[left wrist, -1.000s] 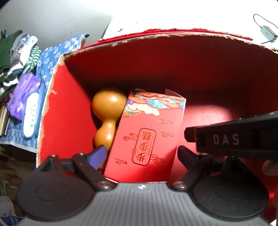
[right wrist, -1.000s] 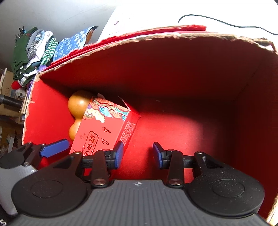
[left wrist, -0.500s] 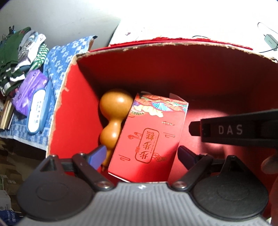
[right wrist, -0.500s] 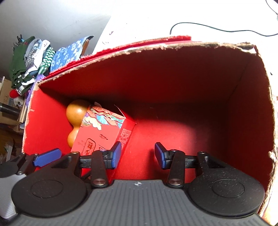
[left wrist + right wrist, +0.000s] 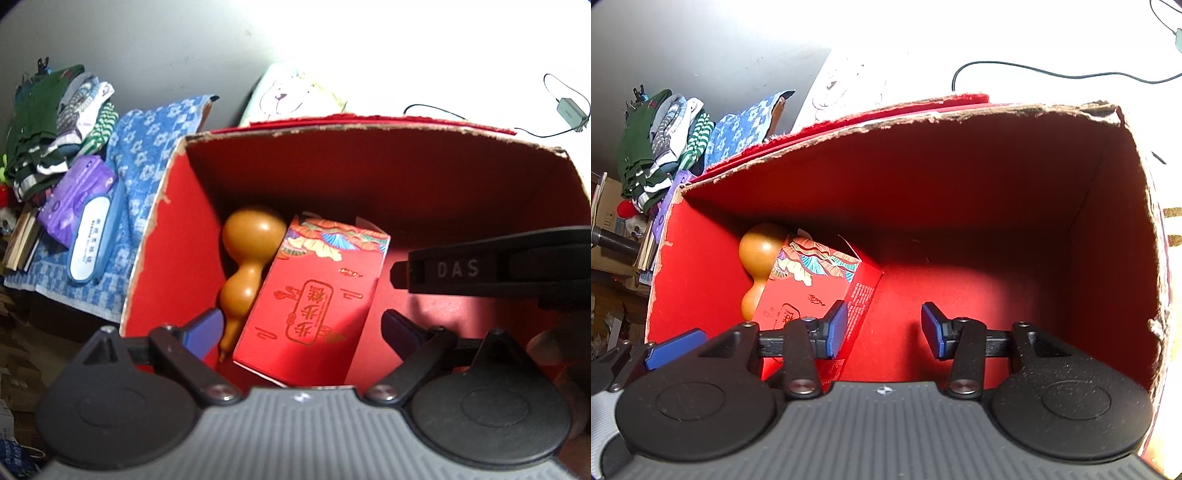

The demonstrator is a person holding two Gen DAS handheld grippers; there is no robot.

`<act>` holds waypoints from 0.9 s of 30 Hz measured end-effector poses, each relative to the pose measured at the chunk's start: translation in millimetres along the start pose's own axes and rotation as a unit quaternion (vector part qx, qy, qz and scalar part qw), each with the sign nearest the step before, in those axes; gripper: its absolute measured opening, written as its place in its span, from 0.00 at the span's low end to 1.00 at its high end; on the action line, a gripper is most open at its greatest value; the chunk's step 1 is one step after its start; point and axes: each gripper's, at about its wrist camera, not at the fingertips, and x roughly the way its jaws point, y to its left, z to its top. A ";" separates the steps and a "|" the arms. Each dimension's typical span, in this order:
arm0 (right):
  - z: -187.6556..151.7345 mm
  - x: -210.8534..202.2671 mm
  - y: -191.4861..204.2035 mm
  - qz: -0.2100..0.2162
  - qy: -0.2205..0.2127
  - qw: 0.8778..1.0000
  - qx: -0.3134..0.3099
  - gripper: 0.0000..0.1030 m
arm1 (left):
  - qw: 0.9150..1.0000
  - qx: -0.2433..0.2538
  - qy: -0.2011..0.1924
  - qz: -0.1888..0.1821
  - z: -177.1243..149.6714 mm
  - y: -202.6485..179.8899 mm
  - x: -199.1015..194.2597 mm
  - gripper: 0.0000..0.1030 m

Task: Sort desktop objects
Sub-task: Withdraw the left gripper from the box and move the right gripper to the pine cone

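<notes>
A big red cardboard box [image 5: 369, 177] [image 5: 923, 184] stands open at the top. On its floor at the left lie a small red gift box [image 5: 314, 295] [image 5: 812, 280] with gold print and a tan gourd [image 5: 251, 258] [image 5: 761, 251], side by side and touching. My left gripper [image 5: 301, 328] hangs open above the gift box, its blue fingertips well clear of both sides. To its right, my right gripper [image 5: 884, 328] is open over the bare red floor with nothing between its fingers. Its black body [image 5: 480, 266] crosses the left wrist view.
Left of the box lie a blue patterned cloth [image 5: 147, 147], a purple packet [image 5: 77, 195], a white and blue case [image 5: 90, 240] and folded clothes [image 5: 55, 118]. Behind the box are a bear-print item [image 5: 291, 96], a black cable [image 5: 1052, 70] and a small adapter [image 5: 569, 110].
Both grippers have drawn back upward out of the box, so more of its rim and surroundings show. The right jaws stand slightly wider. The gift box and gourd have not moved.
</notes>
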 end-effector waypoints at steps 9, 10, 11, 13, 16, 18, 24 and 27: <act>-2.2 -17.4 3.8 0.004 -0.030 0.999 -0.019 0.46 | 1.000 0.000 -0.012 -0.006 -2.0 -3.1 -11.6 0.92; -2.7 -20.8 3.4 0.009 -0.034 0.999 -0.020 0.46 | 1.000 0.000 -0.014 -0.007 -2.4 -3.3 -13.5 0.92; -3.6 -24.4 3.1 0.012 -0.038 0.999 -0.018 0.46 | 1.000 -0.001 -0.016 -0.008 -2.6 -3.4 -14.7 0.93; -5.8 -31.0 3.5 0.012 -0.049 0.999 -0.018 0.46 | 1.000 -0.004 -0.017 -0.010 -2.9 -3.6 -16.0 0.93; -9.1 -37.6 5.7 0.001 -0.061 0.998 -0.025 0.46 | 1.000 -0.005 -0.015 -0.010 -5.1 -3.8 -17.1 0.93; -11.6 -41.6 4.7 -0.002 -0.066 0.998 -0.022 0.46 | 1.000 -0.005 -0.017 -0.010 -7.7 -3.2 -19.5 0.93; -23.4 -64.6 6.3 0.007 -0.090 0.996 -0.014 0.46 | 0.999 -0.003 -0.042 -0.013 -15.3 -0.7 -37.6 0.95; -30.1 -78.4 10.0 0.012 -0.104 0.994 -0.018 0.46 | 0.999 -0.009 -0.051 -0.017 -19.1 1.1 -46.4 0.95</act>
